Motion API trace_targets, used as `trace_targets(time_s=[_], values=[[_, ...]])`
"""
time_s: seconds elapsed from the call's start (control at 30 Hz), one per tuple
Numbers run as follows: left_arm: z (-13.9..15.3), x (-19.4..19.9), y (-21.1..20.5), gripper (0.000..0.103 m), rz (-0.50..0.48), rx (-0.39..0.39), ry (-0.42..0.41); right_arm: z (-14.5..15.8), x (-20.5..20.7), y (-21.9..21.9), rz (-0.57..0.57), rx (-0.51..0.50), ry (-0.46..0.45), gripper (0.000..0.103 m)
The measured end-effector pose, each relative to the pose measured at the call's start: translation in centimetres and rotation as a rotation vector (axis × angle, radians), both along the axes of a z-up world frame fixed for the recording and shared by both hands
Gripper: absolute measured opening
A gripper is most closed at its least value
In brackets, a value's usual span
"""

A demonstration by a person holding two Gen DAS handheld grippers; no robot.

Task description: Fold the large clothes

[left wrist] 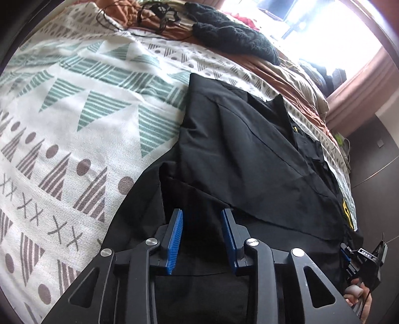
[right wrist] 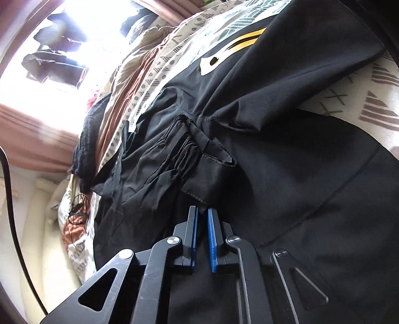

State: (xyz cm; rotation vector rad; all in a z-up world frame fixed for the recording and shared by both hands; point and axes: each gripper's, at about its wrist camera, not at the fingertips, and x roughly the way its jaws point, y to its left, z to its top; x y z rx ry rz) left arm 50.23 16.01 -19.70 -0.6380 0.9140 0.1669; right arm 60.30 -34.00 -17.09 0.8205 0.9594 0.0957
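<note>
A large black jacket (left wrist: 249, 154) lies partly folded on the patterned bedspread (left wrist: 74, 112). My left gripper (left wrist: 202, 214) is open just above its near edge, blue pads apart, nothing between them. In the right wrist view the same jacket (right wrist: 286, 162) fills the frame, with a gathered sleeve cuff (right wrist: 199, 159) folded onto the body and a yellow and white logo (right wrist: 237, 47) near the top. My right gripper (right wrist: 202, 211) sits just below the cuff with a narrow gap between its blue pads and no cloth in it. The right gripper also shows at the left wrist view's right edge (left wrist: 361, 259).
A dark knitted garment (left wrist: 237, 35) and black cables (left wrist: 154, 15) lie at the far side of the bed on an orange-brown sheet (left wrist: 286, 74). A bright window with pink curtains (right wrist: 32, 124) is beyond. The bedspread is bare left of the jacket.
</note>
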Motion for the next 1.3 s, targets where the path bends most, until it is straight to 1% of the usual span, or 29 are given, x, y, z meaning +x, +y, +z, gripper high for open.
trace_targets(time_s=[0.03, 0.13, 0.27, 0.33, 0.37, 0.4, 0.43, 0.47, 0.5, 0.53, 0.6, 0.7, 0.8, 0.93, 1.03, 1.1, 1.17, 1.27, 1.3], values=[[0.0, 0.0, 0.1, 0.027, 0.003, 0.002, 0.002, 0.0, 0.3, 0.0, 0.002, -0.001, -0.002, 0.007], [-0.1, 0.2, 0.1, 0.027, 0.003, 0.021, 0.000, 0.0, 1.1, 0.0, 0.004, -0.009, -0.013, 0.006], [0.4, 0.3, 0.1, 0.027, 0.009, 0.037, 0.000, 0.8, 1.5, 0.3, 0.018, -0.077, -0.022, 0.006], [0.7, 0.3, 0.2, 0.028, 0.016, 0.029, -0.005, 1.3, 1.3, 0.4, 0.021, -0.102, -0.027, 0.007], [0.9, 0.3, 0.2, 0.030, 0.019, 0.016, -0.007, 1.5, 1.3, 0.3, 0.022, -0.106, -0.027, 0.009], [1.1, 0.2, 0.2, 0.041, 0.018, -0.001, -0.016, 1.9, 1.0, 0.1, 0.017, -0.113, -0.030, 0.014], [1.4, 0.2, 0.1, 0.063, 0.017, -0.011, -0.030, 2.4, 0.6, -0.4, 0.006, -0.115, -0.041, 0.020], [1.9, 0.2, 0.0, 0.076, 0.017, -0.010, -0.051, 2.8, 0.4, -0.9, -0.005, -0.112, -0.055, 0.038], [2.6, -0.2, -0.2, 0.092, 0.016, -0.003, -0.088, 3.4, -0.1, -1.5, -0.023, -0.109, -0.077, 0.054], [3.3, -0.5, -0.6, 0.097, 0.017, 0.005, -0.117, 4.2, -0.8, -2.4, -0.047, -0.112, -0.104, 0.057], [4.5, -1.0, -1.1, 0.097, 0.021, 0.020, -0.156, 5.0, -1.4, -3.8, -0.071, -0.115, -0.121, 0.057], [5.8, -1.2, -2.1, 0.097, -0.010, 0.012, -0.190, 5.7, -2.6, -6.8, -0.127, -0.092, -0.154, 0.057], [6.7, -1.3, -3.4, 0.097, -0.021, 0.043, -0.195, 5.6, -3.8, -10.2, -0.198, -0.068, -0.160, 0.057], [7.0, -1.3, -5.6, 0.097, -0.065, 0.063, -0.192, 4.5, -5.2, -14.2, -0.283, -0.036, -0.149, 0.057], [6.6, -1.2, -7.1, 0.097, -0.099, 0.076, -0.187, 3.4, -5.6, -16.3, -0.331, 0.012, -0.149, 0.051], [6.3, -1.2, -8.1, 0.097, -0.118, 0.096, -0.185, 2.5, -5.5, -17.2, -0.342, 0.034, -0.154, 0.042], [6.1, -1.2, -8.7, 0.097, -0.119, 0.115, -0.181, 1.8, -5.2, -17.6, -0.350, 0.056, -0.152, 0.039], [5.8, -1.1, -8.9, 0.097, -0.117, 0.113, -0.177, 0.4, -4.7, -18.1, -0.367, 0.091, -0.148, 0.038], [5.7, -1.1, -8.8, 0.097, -0.114, 0.115, -0.175, 0.1, -4.5, -18.0, -0.370, 0.100, -0.149, 0.032]])
